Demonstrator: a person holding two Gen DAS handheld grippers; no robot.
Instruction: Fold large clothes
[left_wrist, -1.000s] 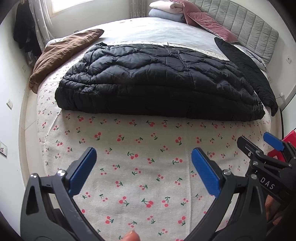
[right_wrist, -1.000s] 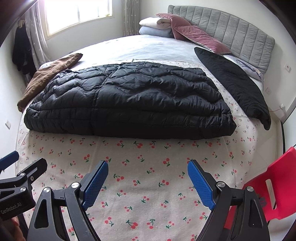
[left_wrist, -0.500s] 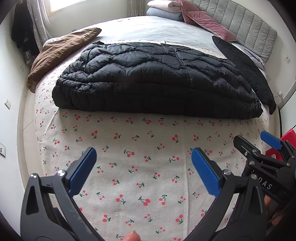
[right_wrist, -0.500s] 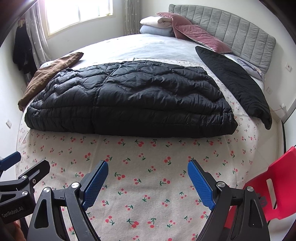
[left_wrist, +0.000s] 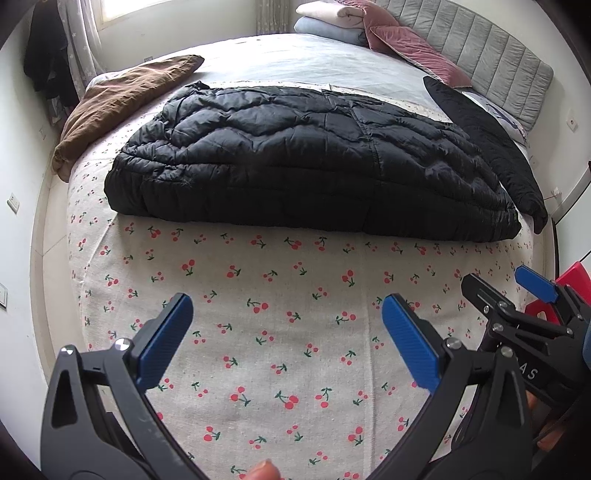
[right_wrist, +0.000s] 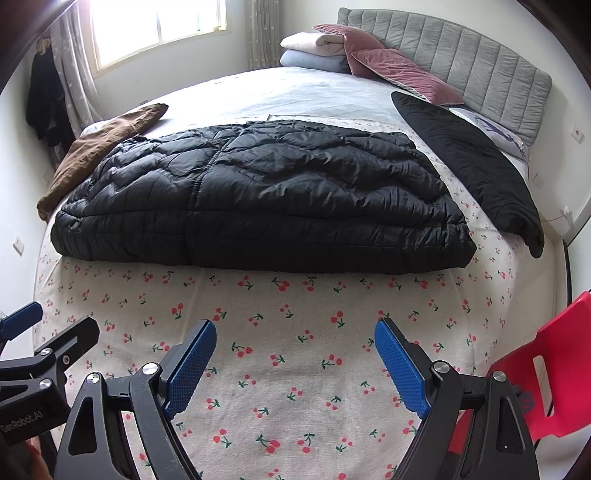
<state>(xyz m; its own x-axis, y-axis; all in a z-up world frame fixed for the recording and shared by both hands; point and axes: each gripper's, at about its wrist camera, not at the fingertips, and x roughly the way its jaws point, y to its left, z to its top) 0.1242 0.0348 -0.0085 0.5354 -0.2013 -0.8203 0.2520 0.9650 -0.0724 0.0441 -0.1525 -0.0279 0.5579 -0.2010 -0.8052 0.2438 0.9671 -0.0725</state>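
A black quilted down coat (left_wrist: 306, 158) lies folded into a wide slab across the cherry-print sheet (left_wrist: 280, 302); it also shows in the right wrist view (right_wrist: 258, 199). My left gripper (left_wrist: 284, 332) is open and empty, held above the sheet well short of the coat's near edge. My right gripper (right_wrist: 293, 358) is also open and empty, beside the left one at about the same distance from the coat. Each gripper shows at the edge of the other's view.
A brown garment (right_wrist: 99, 147) lies at the coat's far left. A long black garment (right_wrist: 476, 162) lies at the right by the grey headboard (right_wrist: 480, 62). Pillows and folded blankets (right_wrist: 340, 48) sit at the back. A red chair (right_wrist: 539, 373) stands at the bed's right.
Both grippers have drawn back slightly from the coat and stay open. The coat has not moved.
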